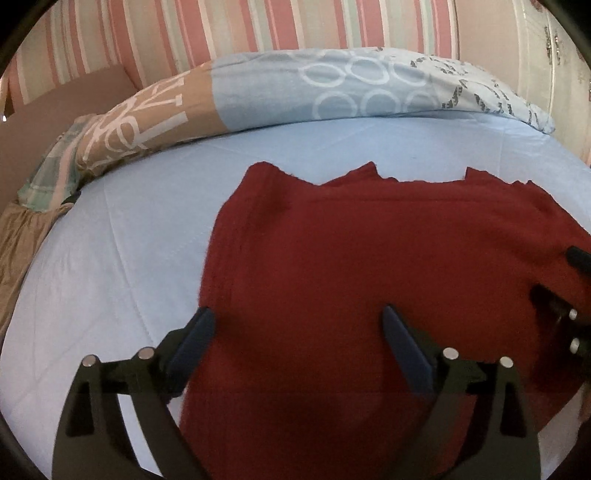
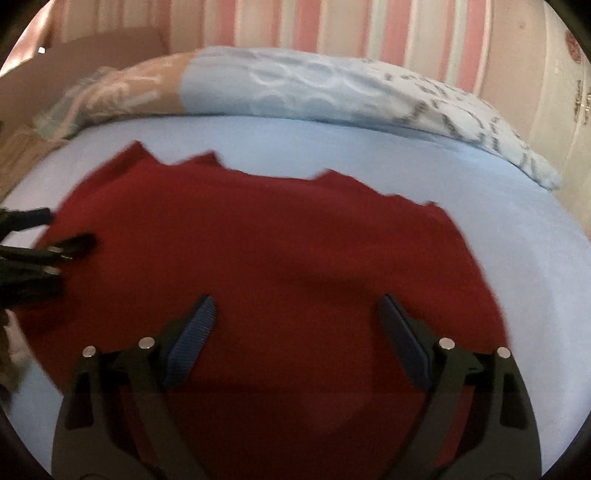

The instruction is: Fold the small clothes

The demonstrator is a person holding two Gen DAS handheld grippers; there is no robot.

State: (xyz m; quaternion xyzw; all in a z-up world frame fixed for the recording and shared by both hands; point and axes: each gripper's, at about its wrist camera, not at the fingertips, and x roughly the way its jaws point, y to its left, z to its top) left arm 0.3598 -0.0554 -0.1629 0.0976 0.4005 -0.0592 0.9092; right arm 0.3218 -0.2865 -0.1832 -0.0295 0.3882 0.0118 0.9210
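**Two open grippers above a red garment on a blue bed**

We saw a dark red knitted garment point(image 1: 369, 258) spread flat on a pale blue quilted bed sheet point(image 1: 122, 258). Its far edge was uneven, with small peaks of cloth, and the sheet showed bare beyond it. In the left wrist view the garment lay to the right of centre, with its left edge running down towards the near left finger.

Our left gripper point(image 1: 299, 328) hovered low over the near part of the garment. Its jaws stood wide apart and held nothing; the left blue-padded finger point(image 1: 194, 343) sat about over the garment's left edge, the other over the red cloth. We could not tell whether the pads touched the fabric.

Our right gripper point(image 2: 297, 317) was likewise spread wide and empty, both blue pads over the red cloth. That view was blurred. Each gripper appeared at the edge of the other's view, so the two were side by side over the garment.

Behind the garment, well apart from it, a long pillow in light blue with white rings and a tan printed section point(image 1: 295, 92) lay across the bed. A pink, white and green striped wall point(image 1: 258, 26) rose behind the pillow.
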